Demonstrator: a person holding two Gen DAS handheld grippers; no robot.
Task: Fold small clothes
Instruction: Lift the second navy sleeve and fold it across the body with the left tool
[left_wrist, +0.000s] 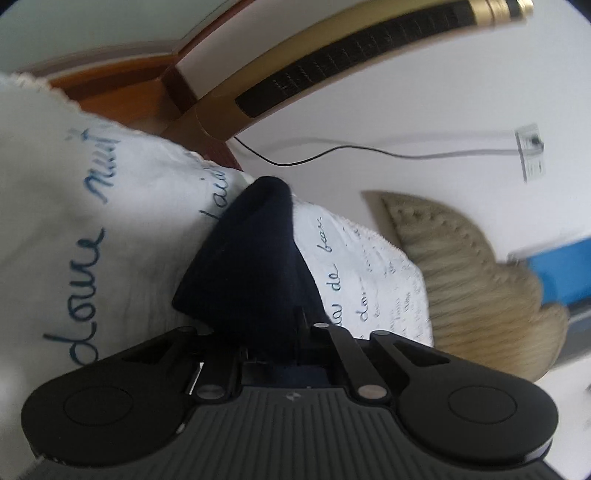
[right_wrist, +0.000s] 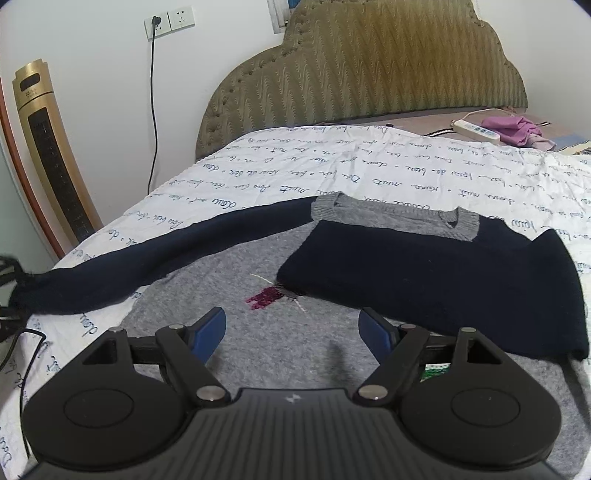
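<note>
Bedsheet bears grey-navy sweater; left hand-held gripper clamps its sleeve, right hand-held gripper gapes empty.

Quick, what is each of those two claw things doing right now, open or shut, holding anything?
Left gripper: shut on the navy sleeve of the sweater.
Right gripper: open, holding nothing, above the grey sweater body.

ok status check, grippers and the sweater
Left gripper shut on navy sleeve. Right gripper open over grey sweater, other sleeve already folded across. Nothing in the way.
</note>
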